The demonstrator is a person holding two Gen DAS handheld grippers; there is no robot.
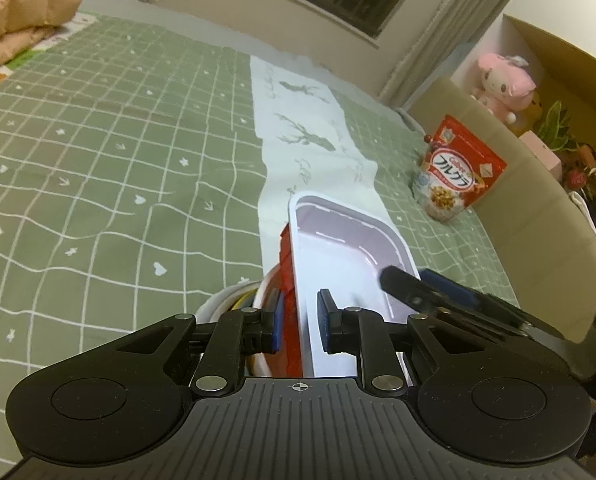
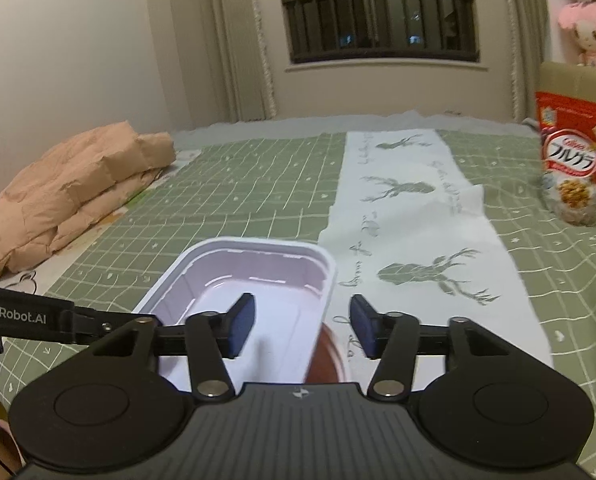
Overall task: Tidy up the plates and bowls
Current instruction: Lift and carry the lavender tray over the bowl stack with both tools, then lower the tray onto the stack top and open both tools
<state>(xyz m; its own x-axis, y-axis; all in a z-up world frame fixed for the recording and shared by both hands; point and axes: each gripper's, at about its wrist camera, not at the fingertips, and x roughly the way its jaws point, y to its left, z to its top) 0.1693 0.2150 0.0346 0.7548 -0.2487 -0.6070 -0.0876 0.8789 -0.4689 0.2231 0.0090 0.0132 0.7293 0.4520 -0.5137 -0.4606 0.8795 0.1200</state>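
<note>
A: Item one: white rectangular tray (image 1: pixel 338 248), pale lilac inside, lying over the deer-print runner (image 1: pixel 298 120). Under its near end sits a red dish (image 1: pixel 288 264), and beside that a white bowl (image 1: pixel 218 304) with something yellow in it.

B: Holder?

A: Left gripper (image 1: pixel 300 322), fingers drawn in on the tray's near-left wall, which stands on edge between the pads together with the red dish's rim. Right gripper (image 2: pixel 302 328): fingers apart, straddling the tray's right wall, pads clear of it.

B: Handling note for the step?

A: My judgement: the tray is being seated on the stack. Keep the left grip firm until the tray lies flat on the red dish, then ease off; draw the right gripper straight back so its inner finger does not drag the wall.

B: Differences between views?

A: Left wrist view alone shows the clamp, the white bowl, and the right gripper's fingers reaching in at the tray's right. Right wrist view alone shows the tray's full far rim, the spread of the right fingers, and the peach quilt (image 2: pixel 70 188) well left of the tray. Granola bag (image 2: pixel 574 160) appears in both, well right of the runner.
</note>
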